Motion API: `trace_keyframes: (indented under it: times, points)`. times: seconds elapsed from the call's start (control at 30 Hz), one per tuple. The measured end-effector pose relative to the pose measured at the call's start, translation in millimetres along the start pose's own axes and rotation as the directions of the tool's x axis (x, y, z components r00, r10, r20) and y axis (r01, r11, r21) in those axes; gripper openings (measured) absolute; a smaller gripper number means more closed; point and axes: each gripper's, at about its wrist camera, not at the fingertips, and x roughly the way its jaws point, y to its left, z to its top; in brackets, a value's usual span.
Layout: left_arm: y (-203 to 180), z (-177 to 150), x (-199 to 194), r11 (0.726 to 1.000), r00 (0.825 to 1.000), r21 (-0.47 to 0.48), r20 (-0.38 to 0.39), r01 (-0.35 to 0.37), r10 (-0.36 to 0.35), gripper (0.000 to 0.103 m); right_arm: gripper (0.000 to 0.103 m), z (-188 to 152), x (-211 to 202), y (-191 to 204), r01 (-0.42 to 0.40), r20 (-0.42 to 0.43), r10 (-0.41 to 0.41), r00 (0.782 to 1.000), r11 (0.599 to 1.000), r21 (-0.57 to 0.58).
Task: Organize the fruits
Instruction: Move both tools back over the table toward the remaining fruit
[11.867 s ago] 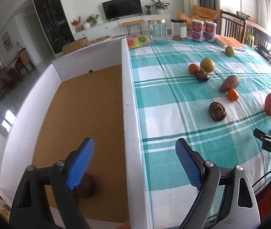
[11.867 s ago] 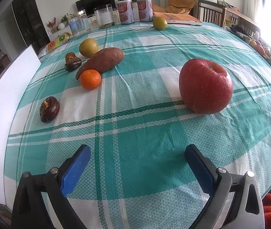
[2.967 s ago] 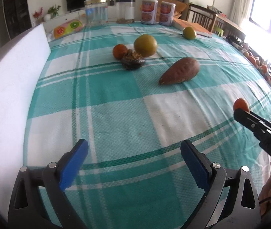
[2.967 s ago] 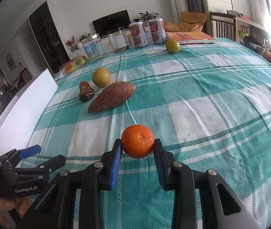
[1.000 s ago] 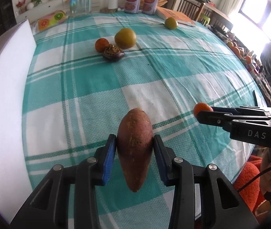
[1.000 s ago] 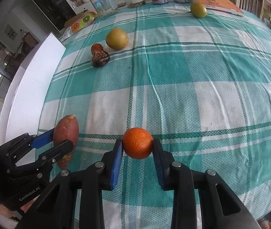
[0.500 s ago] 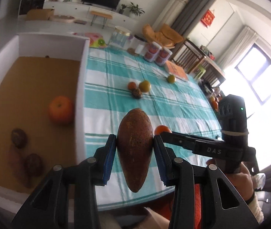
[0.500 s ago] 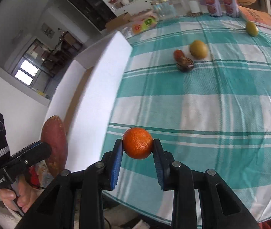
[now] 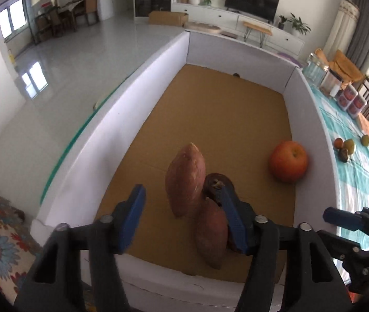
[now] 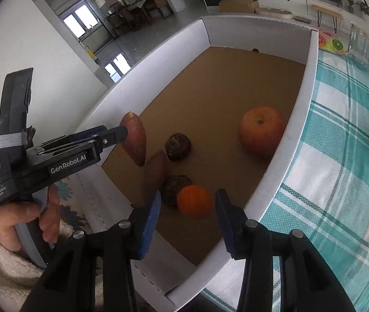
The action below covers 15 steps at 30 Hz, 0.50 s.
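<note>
Both grippers hang over the white-walled box [image 10: 311, 78] at the table's edge, their jaws having just been opening; a second ago each carried its load above the checked tablecloth [image 10: 345, 156], so this is the release, and two more items look to be going in. The left gripper [image 9: 183, 215] stands spread, its pads clear of the sweet potato [image 9: 185, 179], which sits between them tip-up and seemingly dropping toward the brown floor; the right gripper [image 10: 188, 221] is likewise parted, the orange [image 10: 194, 199] loose between its blue pads, low in the box's near corner. Already inside lie a red apple [image 10: 261, 130] against the right wall, a second sweet potato [image 10: 155, 171] and two dark, wrinkled fruits [image 10: 178, 147]; a few small fruits [image 9: 344, 147] remain out on the cloth, so the sorting appears unfinished.
</note>
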Motion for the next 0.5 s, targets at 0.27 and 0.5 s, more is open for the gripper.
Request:
trace_keyframes:
  times: [0.27,0.5]
  points:
    - [-75.3,-2.6,-38.9,0.982,0.98,0.123,0.119,0.145,-0.16,0.087,0.095,-25.3,-88.6,-52.7,0.25,0.3,-0.261,0.917,0.965,0.076]
    - [-195.3,-51.5,-45.7,0.848,0.928,0.395,-0.032,0.352,-0.371,0.089,0.097,-104.3,-99.6,-188.1,0.572,0.155,-0.651,0.743,0.738,0.359]
